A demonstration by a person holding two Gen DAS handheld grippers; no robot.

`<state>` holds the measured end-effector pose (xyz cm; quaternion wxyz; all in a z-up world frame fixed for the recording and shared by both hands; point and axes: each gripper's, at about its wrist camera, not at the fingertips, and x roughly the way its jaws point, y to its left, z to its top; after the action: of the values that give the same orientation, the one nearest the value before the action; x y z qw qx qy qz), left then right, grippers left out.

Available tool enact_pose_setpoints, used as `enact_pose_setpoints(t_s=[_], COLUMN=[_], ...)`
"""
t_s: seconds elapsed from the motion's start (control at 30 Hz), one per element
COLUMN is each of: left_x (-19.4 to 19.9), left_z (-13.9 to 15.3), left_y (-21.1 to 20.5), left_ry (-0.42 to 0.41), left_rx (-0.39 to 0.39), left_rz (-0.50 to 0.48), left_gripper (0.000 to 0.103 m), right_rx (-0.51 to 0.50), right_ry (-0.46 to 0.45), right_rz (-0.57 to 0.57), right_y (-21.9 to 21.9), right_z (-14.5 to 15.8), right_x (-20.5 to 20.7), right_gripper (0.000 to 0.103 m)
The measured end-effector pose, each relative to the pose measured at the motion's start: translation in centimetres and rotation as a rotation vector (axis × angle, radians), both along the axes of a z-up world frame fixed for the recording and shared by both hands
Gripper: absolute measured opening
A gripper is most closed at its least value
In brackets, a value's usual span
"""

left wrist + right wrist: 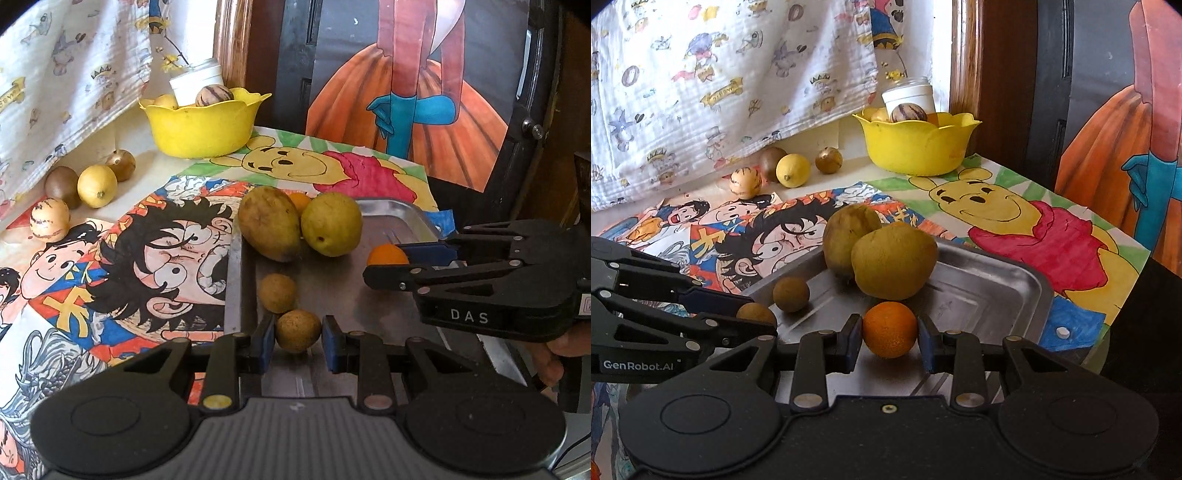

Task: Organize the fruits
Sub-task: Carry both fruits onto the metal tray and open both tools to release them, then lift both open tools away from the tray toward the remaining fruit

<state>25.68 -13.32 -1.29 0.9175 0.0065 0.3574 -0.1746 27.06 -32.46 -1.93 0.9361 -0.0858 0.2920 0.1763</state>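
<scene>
A steel tray (399,218) (997,288) holds a brown mango (267,227) (846,240), a green-yellow fruit (330,223) (894,260) and a small brown round fruit (277,293) (791,294). My left gripper (298,330) is closed around a second small brown fruit (298,330) (755,314) over the tray. My right gripper (889,334) (388,264) is closed around a small orange (889,328) (387,254) over the tray. Another orange fruit (300,201) peeks out behind the mango.
A yellow bowl (203,125) (919,147) at the back holds a striped fruit, a yellow fruit and a white cup. Several loose fruits (96,185) (792,170) lie by the patterned curtain at the left. Cartoon drawings cover the table.
</scene>
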Motion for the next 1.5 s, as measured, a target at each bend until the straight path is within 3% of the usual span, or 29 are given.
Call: enact_pose_setpoints(t_s=[0.43, 0.73, 0.8, 1.1, 1.27, 1.5], left_x=[-0.1, -1.4, -2.0, -6.9, -10.9, -16.2], left_z=[0.0, 0.9, 1.5, 5.6, 7.8, 8.9], left_y=[0.0, 1.3, 1.8, 5.2, 7.9, 12.2], left_ry=[0.006, -0.012, -0.021, -0.087, -0.111, -0.063], left_rx=[0.007, -0.031, -0.044, -0.086, -0.103, -0.104], left_rz=[0.011, 0.035, 0.048, 0.146, 0.194, 0.256], left_gripper=[0.031, 0.050, 0.059, 0.099, 0.102, 0.102], right_rx=[-0.002, 0.028, 0.038, 0.080, 0.094, 0.127], right_ry=[-0.005, -0.037, -0.047, -0.085, -0.085, -0.025], right_rz=[-0.018, -0.057, -0.064, -0.087, -0.081, -0.073], right_y=[-0.1, -0.4, -0.3, 0.6, 1.9, 4.4], right_z=[-0.3, 1.2, 1.8, 5.5, 7.4, 9.0], right_x=[-0.3, -2.0, -2.9, -9.8, -14.7, -21.7], right_gripper=[0.035, 0.052, 0.057, 0.087, 0.100, 0.102])
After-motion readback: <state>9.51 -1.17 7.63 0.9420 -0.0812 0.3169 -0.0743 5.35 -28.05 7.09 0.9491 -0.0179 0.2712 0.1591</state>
